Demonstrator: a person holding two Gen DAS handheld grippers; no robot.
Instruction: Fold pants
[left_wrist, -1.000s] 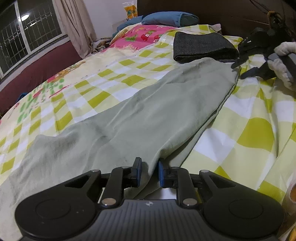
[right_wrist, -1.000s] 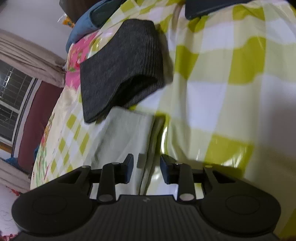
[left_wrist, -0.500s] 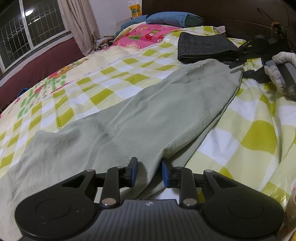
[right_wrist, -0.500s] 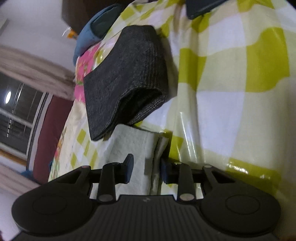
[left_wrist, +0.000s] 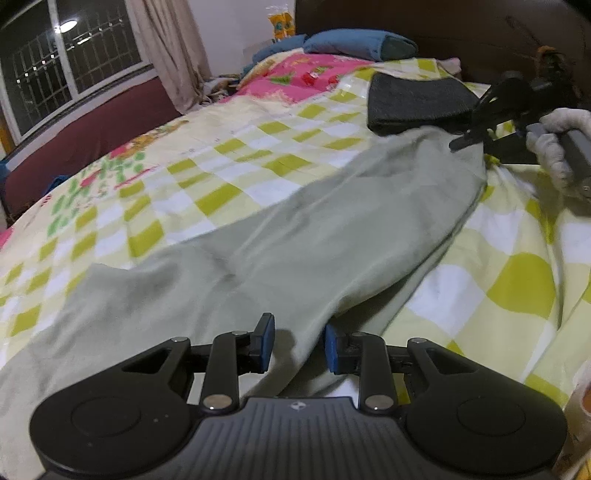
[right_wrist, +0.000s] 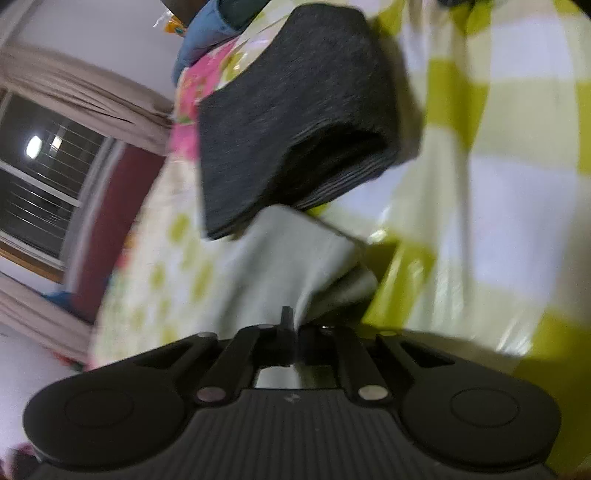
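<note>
The pale green pants lie stretched across the yellow-checked bedsheet, running from the near left corner of the left wrist view up toward the folded dark grey garment at the far right; their near-left end is cut off by the frame edge and by the gripper body. The left gripper stands with its blue-padded jaws apart, a fold of the pants' edge rising between them, though whether either pad touches the cloth is hard to judge. The right gripper has its jaws drawn together on a corner of the pants, the fabric bunching upward from the pinch; that view is blurred, so the fingertips themselves are barely distinguishable. From the left wrist view the right gripper appears small at the pants' far end, held by a white-gloved hand cut off at the frame edge.
</note>
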